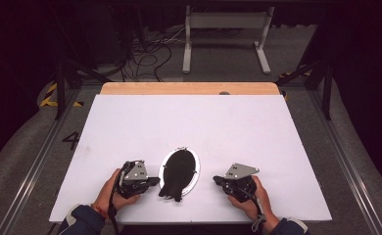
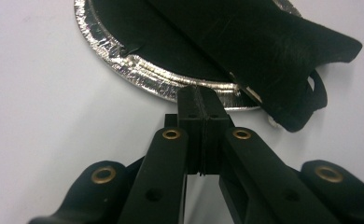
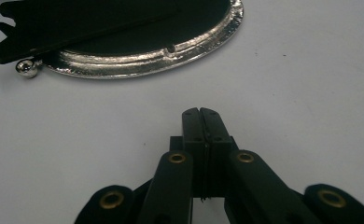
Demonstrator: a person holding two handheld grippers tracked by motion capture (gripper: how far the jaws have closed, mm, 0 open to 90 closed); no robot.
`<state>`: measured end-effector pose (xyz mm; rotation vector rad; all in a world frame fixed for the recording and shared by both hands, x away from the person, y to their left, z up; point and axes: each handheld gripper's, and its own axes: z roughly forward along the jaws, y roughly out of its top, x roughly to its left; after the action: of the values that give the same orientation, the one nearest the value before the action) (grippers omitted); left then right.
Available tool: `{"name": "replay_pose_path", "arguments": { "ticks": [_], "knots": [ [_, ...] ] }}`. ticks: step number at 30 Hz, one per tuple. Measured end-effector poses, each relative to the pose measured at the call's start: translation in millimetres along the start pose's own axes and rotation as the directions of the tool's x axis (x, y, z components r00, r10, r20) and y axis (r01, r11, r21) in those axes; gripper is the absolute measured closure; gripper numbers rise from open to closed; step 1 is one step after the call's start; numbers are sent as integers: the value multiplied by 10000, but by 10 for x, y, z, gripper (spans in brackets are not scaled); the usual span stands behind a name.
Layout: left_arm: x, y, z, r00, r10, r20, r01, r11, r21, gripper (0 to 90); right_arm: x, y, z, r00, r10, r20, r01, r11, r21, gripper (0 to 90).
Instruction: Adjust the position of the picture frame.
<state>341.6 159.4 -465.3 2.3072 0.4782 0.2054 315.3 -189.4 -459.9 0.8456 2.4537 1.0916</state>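
Black cloth [image 1: 177, 175] overhangs foil tray [image 1: 195, 161], betw. grippers.

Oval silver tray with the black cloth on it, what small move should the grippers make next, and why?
Probably open both sets of jaws first. The left gripper and right gripper are shut on nothing, one at each side of the silver tray, so neither could take its rim or the black cloth as they stand.

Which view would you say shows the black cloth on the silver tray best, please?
The high view: the whole black cloth lies across the silver tray. The left gripper view shows its near end close up; the right gripper view, just an edge.
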Motion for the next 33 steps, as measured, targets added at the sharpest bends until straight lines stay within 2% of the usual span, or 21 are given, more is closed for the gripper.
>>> {"name": "replay_pose_path", "arguments": {
  "ticks": [3,5,9,12,29,33],
  "knots": [
    [23,-4,19,9998,-211,59,211,9997,-154,899,11,45,14,9999,-120,-76,120,9999,-40,900],
    [0,20,35,9999,-34,-114,33,10000,-93,899,1,56,30,9999,-88,-108,88,10000,-41,900],
    [-22,53,66,9996,-9,-274,7,10000,-73,899,-8,74,80,9998,-104,-186,106,9999,81,900],
    [-35,87,92,9991,1,-427,-2,10000,-2,900,2,87,110,9994,-298,-195,301,9994,166,900],
    [-74,239,245,9993,206,-297,-209,9998,-74,900,-56,74,105,9995,-191,-232,195,9997,158,899],
    [-88,283,297,9997,224,-52,-224,9996,-148,899,-68,75,117,9997,-216,-100,217,9997,113,900]
  ]
}}
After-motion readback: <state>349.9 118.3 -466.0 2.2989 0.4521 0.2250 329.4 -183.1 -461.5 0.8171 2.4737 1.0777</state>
